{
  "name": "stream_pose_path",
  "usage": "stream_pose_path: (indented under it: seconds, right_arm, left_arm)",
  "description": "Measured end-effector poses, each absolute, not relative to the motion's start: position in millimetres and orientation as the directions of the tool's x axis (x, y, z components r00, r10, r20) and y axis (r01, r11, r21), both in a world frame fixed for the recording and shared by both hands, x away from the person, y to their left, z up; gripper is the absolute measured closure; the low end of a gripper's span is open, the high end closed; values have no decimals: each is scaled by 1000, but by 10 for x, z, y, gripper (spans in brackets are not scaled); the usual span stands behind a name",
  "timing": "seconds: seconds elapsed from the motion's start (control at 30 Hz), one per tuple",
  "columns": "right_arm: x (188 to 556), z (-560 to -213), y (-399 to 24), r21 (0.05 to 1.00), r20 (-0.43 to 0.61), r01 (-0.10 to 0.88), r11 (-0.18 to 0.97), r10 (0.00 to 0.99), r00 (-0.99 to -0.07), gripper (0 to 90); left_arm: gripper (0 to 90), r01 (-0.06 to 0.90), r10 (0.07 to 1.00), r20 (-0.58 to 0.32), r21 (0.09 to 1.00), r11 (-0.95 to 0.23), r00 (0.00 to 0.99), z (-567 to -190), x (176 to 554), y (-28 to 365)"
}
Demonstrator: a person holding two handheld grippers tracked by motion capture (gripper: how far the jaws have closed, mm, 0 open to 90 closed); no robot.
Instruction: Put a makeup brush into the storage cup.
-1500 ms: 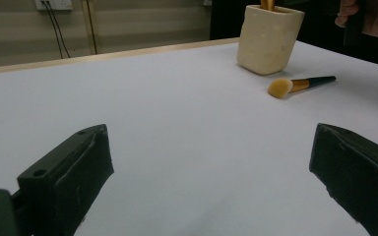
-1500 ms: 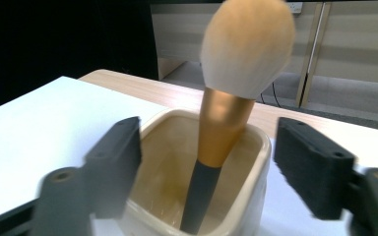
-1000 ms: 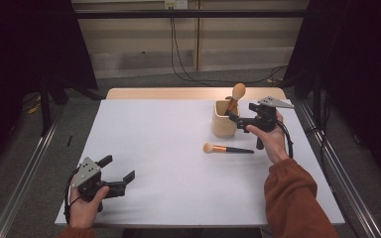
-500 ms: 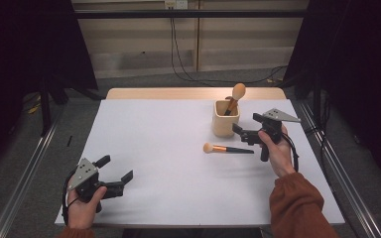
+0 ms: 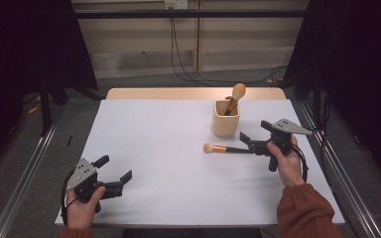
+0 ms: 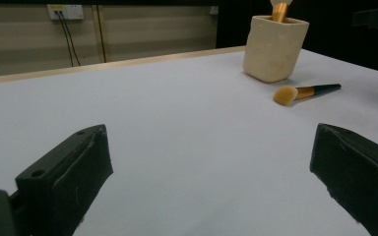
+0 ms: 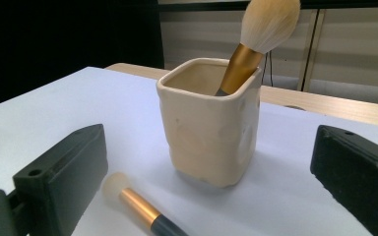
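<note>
- The left hand-held gripper sits low at the near left corner of the white counter. A hand holds it from below.
- Its two black jaws are spread wide, and nothing is between them. In the left gripper view, bare white counter lies between the jaws.
- The small make-up brush with a black and gold handle and a soft tan tip lies flat on the counter, right of the middle. Its fluffy tip points left.
- The cream square cup made of clay stands upright just behind that brush. They are near each other but not touching.
- The big brush with a gold neck and a fluffy pale head leans inside the cup, head up.
- The right hand-held gripper is at the black end of the flat brush. Its jaws are spread wide, one on each side of the handle, and they are not pinching it. The right hand holds this gripper.
</note>
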State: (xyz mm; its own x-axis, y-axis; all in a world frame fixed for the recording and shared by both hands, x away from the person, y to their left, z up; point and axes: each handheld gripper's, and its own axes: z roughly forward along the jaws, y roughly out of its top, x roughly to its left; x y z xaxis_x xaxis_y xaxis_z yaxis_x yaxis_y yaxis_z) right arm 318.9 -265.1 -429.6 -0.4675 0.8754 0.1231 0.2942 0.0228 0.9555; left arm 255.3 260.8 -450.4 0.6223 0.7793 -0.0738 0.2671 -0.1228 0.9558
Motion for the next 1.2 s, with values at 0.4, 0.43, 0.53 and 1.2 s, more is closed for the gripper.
stream_pose_path:
  seconds: [0.4,0.43,0.53,1.2]
  right_arm:
    - [2844,-4417,-2759,949,89,310,56,897,-433,24]
    - [2817,-4422,-2769,949,91,310,52,899,-428,24]
    - [2744,-4446,-2809,952,81,303,53,907,-413,33]
    - [2221,-4569,-2971,963,56,260,65,901,-430,24]
  left_arm:
    - [22,271,784,-75,955,-121,616,-4506,2524,2623]
    - [22,271,784,-76,955,-120,616,-4507,2526,2629]
    - [23,275,785,-78,954,-119,614,-4513,2528,2639]
    - [24,260,781,-73,958,-117,620,-4494,2434,2654]
